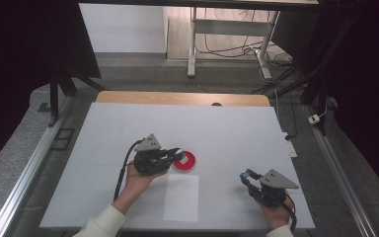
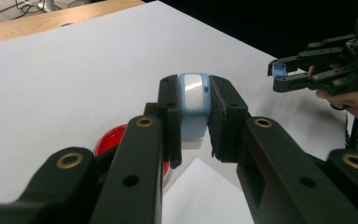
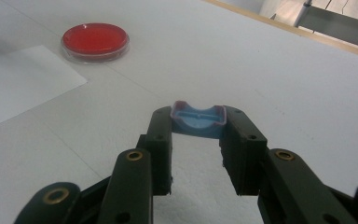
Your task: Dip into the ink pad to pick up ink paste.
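While left gripper (image 2: 193,121) clamps a pale blue case (image 2: 194,100) above red dish (image 3: 95,41), right gripper (image 3: 198,135) pinches blue cap (image 3: 198,120)

One red dish (image 1: 184,161), one white paper sheet (image 1: 181,197), two small blue pieces (one (image 2: 194,95) per claw, the other (image 3: 198,120) opposite), two claws.

Red dish (image 2: 114,140) half behind fingers (image 2: 168,121)
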Tool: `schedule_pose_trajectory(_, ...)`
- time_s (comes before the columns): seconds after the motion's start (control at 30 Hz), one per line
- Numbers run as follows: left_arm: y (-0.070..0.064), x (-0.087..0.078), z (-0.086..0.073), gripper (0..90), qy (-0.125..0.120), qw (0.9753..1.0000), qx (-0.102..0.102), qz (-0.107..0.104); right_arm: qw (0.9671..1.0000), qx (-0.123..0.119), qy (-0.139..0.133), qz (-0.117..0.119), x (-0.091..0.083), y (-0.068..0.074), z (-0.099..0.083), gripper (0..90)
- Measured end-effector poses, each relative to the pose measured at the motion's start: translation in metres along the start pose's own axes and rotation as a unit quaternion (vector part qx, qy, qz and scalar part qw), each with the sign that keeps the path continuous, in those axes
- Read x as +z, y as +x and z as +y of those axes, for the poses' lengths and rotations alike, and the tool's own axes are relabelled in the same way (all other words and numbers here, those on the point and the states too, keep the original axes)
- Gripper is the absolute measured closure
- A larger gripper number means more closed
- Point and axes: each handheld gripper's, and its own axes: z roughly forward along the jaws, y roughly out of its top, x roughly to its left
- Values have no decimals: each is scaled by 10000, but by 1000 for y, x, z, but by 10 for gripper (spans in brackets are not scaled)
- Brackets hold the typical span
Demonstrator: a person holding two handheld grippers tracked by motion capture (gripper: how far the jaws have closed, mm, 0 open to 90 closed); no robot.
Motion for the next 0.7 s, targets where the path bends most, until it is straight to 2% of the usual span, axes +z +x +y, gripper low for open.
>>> schedule_pose_trajectory(0.17, 2, 5, 1, 757, 73, 9999, 66, 130, 10000, 51, 7, -16, -1, -1, -1, 644)
schedule_pose_trajectory(0.5, 12, 17, 7, 757, 99, 9999, 20, 119, 10000, 48, 9, -2, 1, 0, -1, 644)
schedule_pose_trajectory(0.7, 18, 28, 5, 757, 294, 9994, 35, 199, 10000, 46, 7, -2, 1, 0, -2, 644)
